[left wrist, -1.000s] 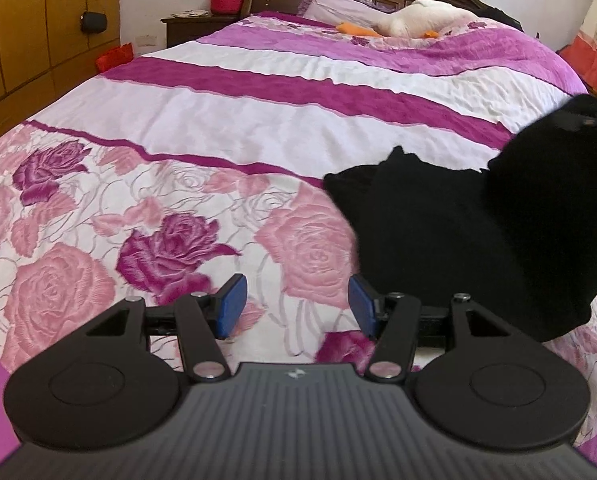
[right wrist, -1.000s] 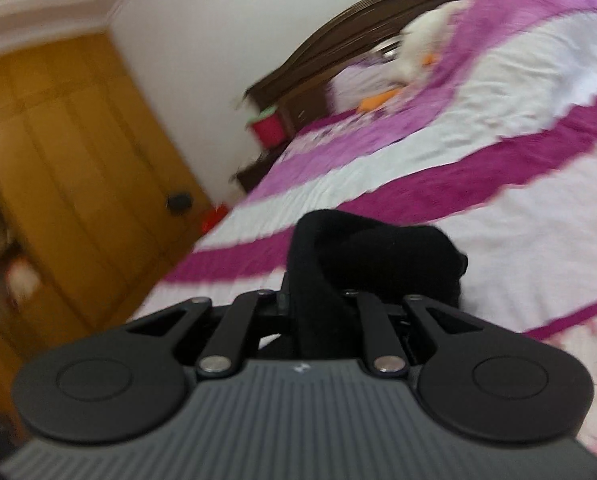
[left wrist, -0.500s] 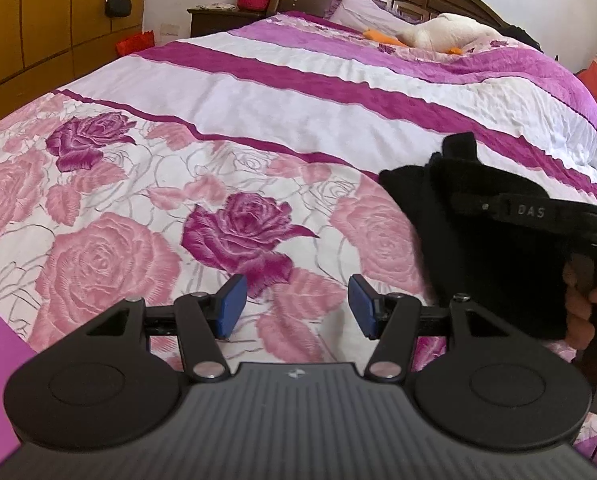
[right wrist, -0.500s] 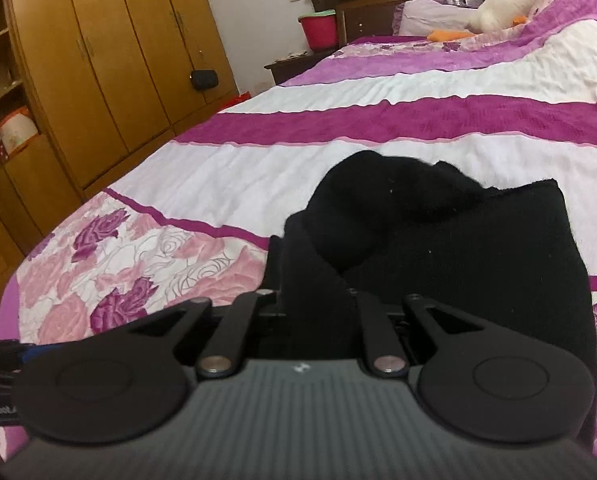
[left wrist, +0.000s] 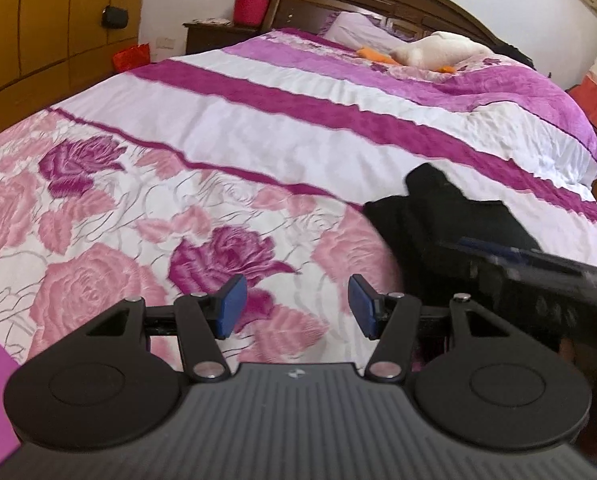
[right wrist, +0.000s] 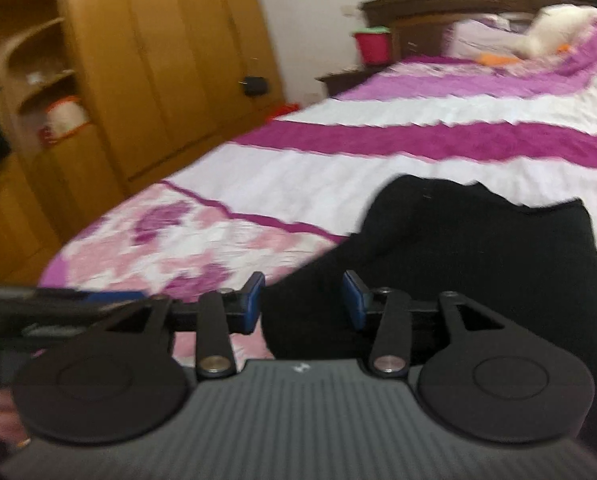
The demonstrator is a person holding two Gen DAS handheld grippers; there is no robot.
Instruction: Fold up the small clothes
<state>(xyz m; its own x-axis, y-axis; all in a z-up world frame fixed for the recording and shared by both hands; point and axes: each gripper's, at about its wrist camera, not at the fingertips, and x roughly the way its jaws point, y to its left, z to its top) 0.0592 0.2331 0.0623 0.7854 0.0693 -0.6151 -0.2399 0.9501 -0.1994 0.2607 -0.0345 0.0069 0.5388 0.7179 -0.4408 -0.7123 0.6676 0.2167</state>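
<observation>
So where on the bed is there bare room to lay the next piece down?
The rose-print area left of the black garment is bare, and so are the white and magenta stripes beyond it. It is crowded only near the pillow, where the plush toy lies.

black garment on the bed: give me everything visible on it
The black garment looks like a soft, matte knit, plain with no print. It lies on the floral bedspread near the foot of the bed, bunched rather than flat, with a raised hump at its far edge. The right gripper is open around its near edge, not clamped. The left gripper is open, beside it.
</observation>
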